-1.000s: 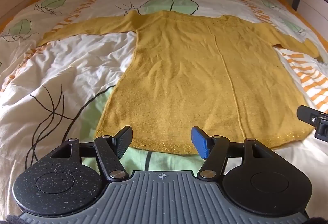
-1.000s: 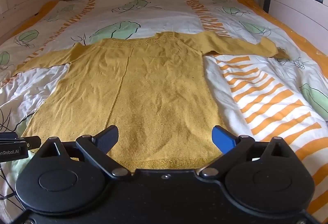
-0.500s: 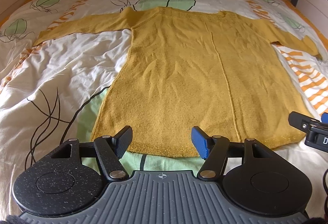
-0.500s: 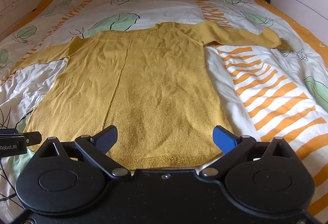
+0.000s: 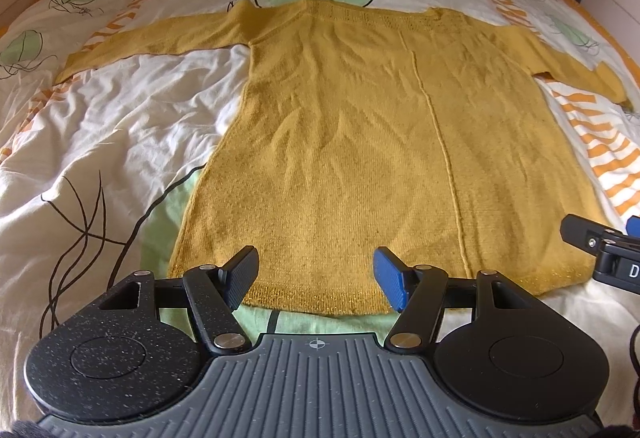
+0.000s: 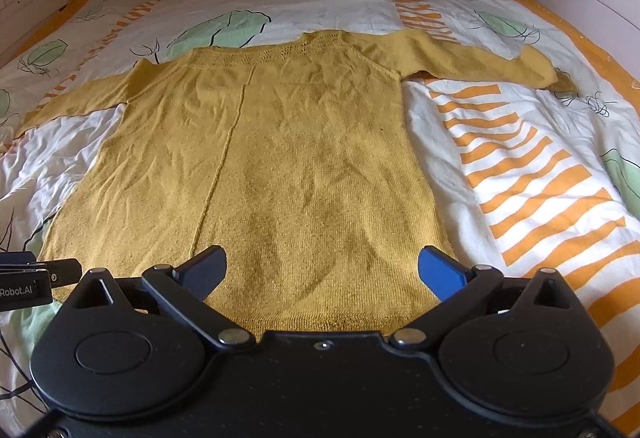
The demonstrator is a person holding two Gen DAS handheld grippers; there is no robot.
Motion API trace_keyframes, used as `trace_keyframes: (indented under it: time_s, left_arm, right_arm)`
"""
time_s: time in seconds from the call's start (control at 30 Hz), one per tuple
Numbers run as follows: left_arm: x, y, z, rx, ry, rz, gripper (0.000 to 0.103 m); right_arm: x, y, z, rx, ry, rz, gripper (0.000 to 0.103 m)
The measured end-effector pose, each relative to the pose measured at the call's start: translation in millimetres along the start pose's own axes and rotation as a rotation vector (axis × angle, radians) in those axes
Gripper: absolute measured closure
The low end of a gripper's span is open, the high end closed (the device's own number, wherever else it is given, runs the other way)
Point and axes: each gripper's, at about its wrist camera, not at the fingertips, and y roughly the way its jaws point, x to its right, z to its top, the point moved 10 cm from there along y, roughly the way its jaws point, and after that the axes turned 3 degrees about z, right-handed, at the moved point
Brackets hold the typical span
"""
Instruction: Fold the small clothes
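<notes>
The yellow knit sweater [image 5: 380, 141] lies flat on the patterned duvet [image 5: 120, 125], sleeves out to both sides, hem nearest. The left gripper [image 5: 314, 280] hangs over the hem's left half, fingers apart; the right gripper [image 6: 322, 268] sits over the right half, also spread wide (neither is touching cloth, as far as I can judge). Likely risk: pinching the soft duvet along with the hem, or uneven grips skewing the fold
</notes>
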Motion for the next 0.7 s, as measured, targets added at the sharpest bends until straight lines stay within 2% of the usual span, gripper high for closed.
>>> trace_keyframes:
  time_s: [0.7]
  left_arm:
    - [-5.6, 14.0, 4.2, -0.036, 0.000, 0.006, 0.041]
  right_arm:
    - [-6.8, 15.0, 6.2, -0.033, -0.004, 0.004, 0.001]
